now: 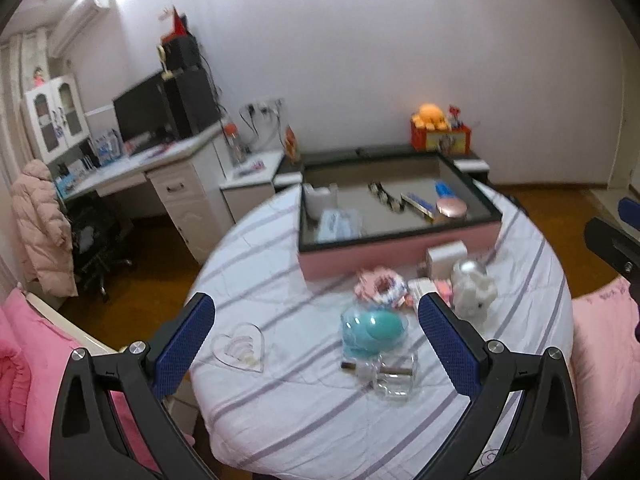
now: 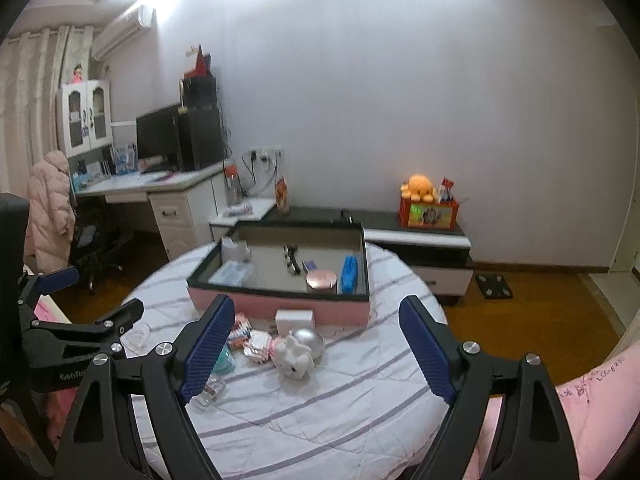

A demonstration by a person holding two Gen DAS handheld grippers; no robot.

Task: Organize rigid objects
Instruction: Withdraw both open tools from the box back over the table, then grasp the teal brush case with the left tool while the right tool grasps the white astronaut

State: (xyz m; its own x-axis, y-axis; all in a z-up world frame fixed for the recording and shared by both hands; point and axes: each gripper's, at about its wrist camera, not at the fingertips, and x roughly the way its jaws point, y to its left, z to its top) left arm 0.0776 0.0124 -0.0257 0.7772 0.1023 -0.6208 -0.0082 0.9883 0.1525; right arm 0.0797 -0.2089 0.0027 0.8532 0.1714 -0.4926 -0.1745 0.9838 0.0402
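A pink box (image 1: pixel 392 254) with a dark rim sits at the far side of the striped round table (image 1: pixel 320 432); it holds a pink compact (image 1: pixel 451 208), a blue item (image 1: pixel 444 190) and other small things. In front of it lie a teal egg-shaped case (image 1: pixel 374 330), a clear glass bottle (image 1: pixel 394 376), a clear heart dish (image 1: pixel 240 347), a white bunny figure (image 1: pixel 476 292) and a white cube (image 1: pixel 446 256). My left gripper (image 1: pixel 316 320) is open and empty above the near table. My right gripper (image 2: pixel 318 330) is open and empty, above the bunny figure (image 2: pixel 294 356) and the pink box (image 2: pixel 280 306).
A desk with a monitor (image 1: pixel 144 112) and a chair with a pink coat (image 1: pixel 40 232) stand at the left. A low cabinet with an orange plush toy (image 2: pixel 418 188) stands behind the table. Pink bedding (image 1: pixel 24 352) lies at the left and right edges.
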